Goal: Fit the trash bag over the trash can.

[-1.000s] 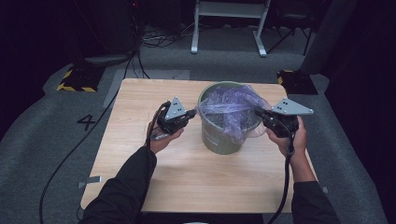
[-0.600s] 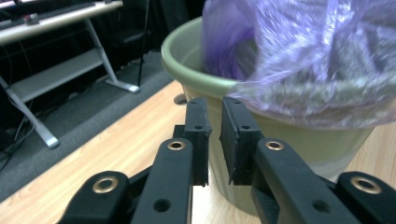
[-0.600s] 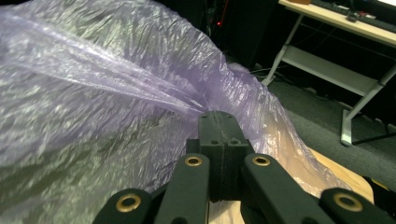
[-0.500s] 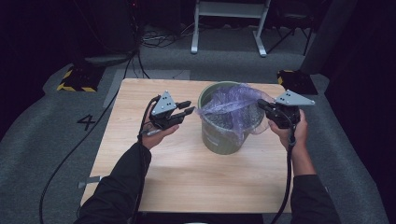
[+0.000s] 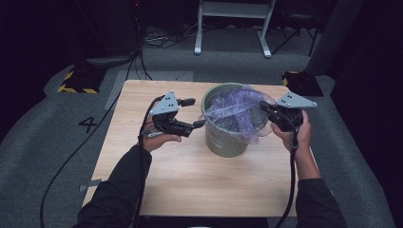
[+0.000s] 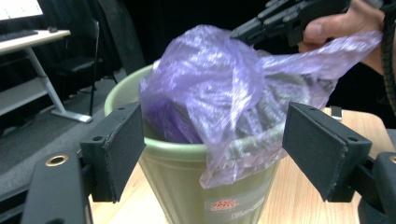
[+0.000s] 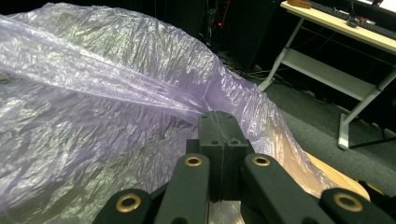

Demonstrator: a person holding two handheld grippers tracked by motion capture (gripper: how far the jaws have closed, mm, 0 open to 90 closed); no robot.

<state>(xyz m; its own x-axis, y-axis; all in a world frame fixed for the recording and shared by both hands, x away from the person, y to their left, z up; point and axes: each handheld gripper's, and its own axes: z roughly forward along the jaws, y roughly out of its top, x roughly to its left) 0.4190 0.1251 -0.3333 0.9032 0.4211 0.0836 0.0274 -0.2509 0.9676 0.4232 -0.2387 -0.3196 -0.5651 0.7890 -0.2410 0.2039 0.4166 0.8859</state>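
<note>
Presently the right gripper clamps the purple bag edge alone, the left gripper having just opened empty; film may slip or tear at the green bin rim.

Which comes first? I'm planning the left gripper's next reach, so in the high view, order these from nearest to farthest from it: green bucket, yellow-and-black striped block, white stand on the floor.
1. The green bucket, on the table just to the right of the left gripper.
2. The yellow-and-black striped block, on the floor beyond the table's far left corner.
3. The white stand, on the floor at the back, well past the table.
</note>
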